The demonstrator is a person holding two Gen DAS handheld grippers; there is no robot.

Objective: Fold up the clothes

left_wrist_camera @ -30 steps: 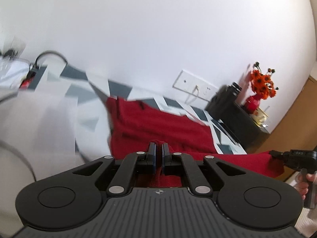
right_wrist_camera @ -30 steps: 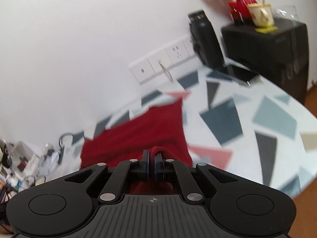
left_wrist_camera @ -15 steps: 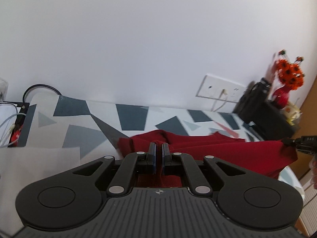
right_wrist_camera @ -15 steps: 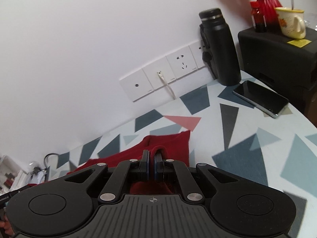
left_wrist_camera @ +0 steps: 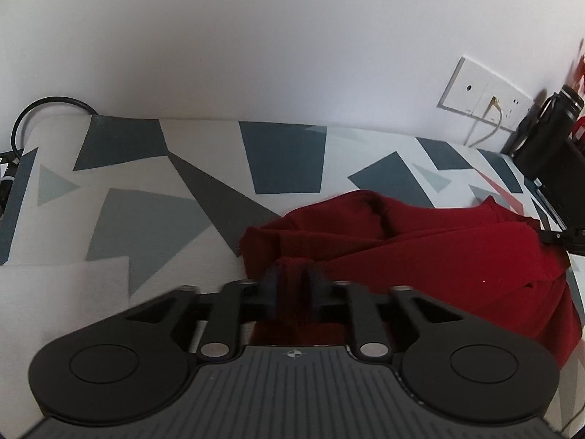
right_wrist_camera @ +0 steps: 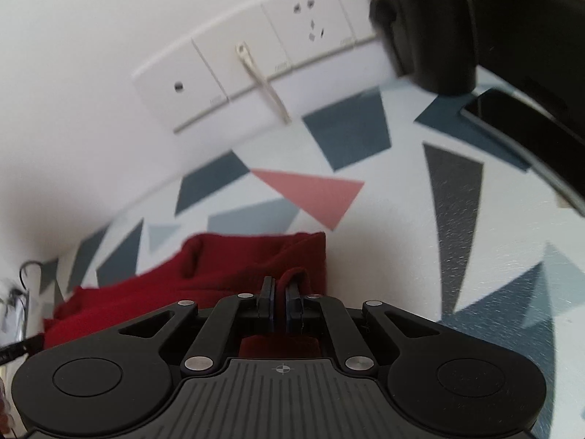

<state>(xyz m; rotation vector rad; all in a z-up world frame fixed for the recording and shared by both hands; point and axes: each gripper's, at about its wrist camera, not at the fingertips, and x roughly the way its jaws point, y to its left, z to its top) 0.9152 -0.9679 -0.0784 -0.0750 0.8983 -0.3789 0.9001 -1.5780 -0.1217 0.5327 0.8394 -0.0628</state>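
A dark red garment (left_wrist_camera: pixel 420 248) lies bunched and folded over on the patterned table (left_wrist_camera: pixel 164 226). My left gripper (left_wrist_camera: pixel 292 274) is low over the garment's left end. Its jaws are opening and stand apart, with a ridge of red cloth loose between the fingers. My right gripper (right_wrist_camera: pixel 280 281) is at the garment's (right_wrist_camera: pixel 219 267) right end near the wall. Its jaws are just starting to open, with a small fold of cloth still pinched at the tips. The right gripper's tip (left_wrist_camera: pixel 563 237) also shows at the far right of the left wrist view.
White wall sockets (right_wrist_camera: pixel 256 69) with a plugged cable sit just behind the table. A black flask (right_wrist_camera: pixel 431 25), a phone (right_wrist_camera: pixel 512 117) and a black box stand at the right end. A looped black cable (left_wrist_camera: pixel 47 109) lies at the far left.
Both grippers have come down and toward the wall, carrying the garment's edge over onto itself. The left jaws have parted from shut, and the right jaws show a slight gap.
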